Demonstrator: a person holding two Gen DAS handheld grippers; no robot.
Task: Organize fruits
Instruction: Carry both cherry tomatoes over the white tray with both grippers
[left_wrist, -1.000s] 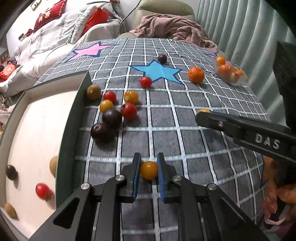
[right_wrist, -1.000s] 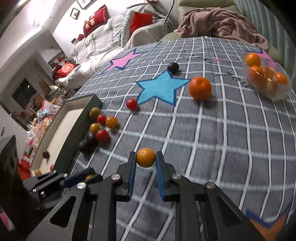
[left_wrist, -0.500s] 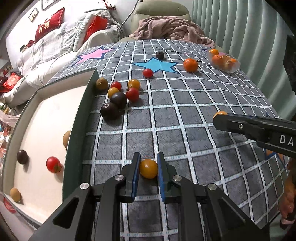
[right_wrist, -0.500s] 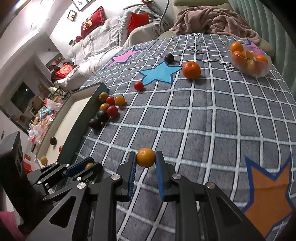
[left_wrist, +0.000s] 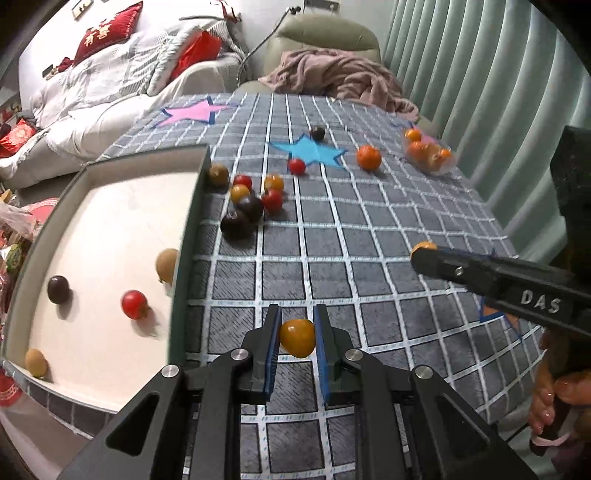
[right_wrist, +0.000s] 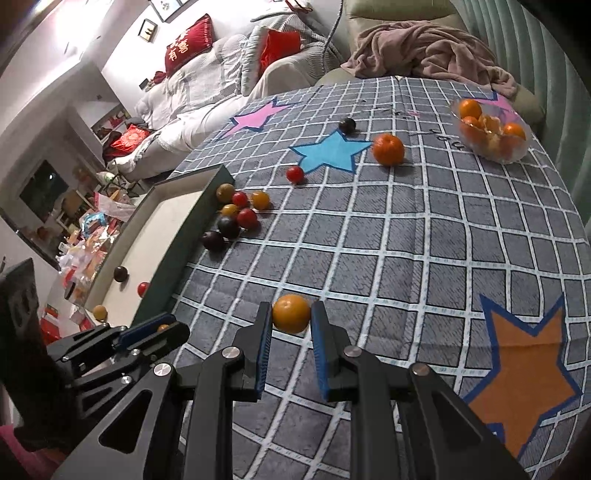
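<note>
Fruit in both grippers right now: the left gripper (left_wrist: 296, 338) has its jaws closed snugly on a small yellow-orange tomato (left_wrist: 297, 337), carried above the checked surface (left_wrist: 369, 229) just beside the tray (left_wrist: 186, 236); the right gripper (right_wrist: 291, 317) pinches a little orange fruit (right_wrist: 291, 313) the same way, out over the middle of the cloth. Scorecard so far: four pieces lie in the tray, a dark plum (left_wrist: 58, 289), a red tomato (left_wrist: 134, 304) and two tan ones. The clear bowl (right_wrist: 491, 133) at the far corner holds several oranges. Plenty left though, I'd say: a cluster of tomatoes and plums (left_wrist: 247, 206) sits bunched against the tray's outer wall, a red tomato (left_wrist: 296, 166), a dark fruit (left_wrist: 317, 133) and a loose orange (left_wrist: 368, 157) lie out by the blue star. Roughly the early half, by my reckoning
</note>
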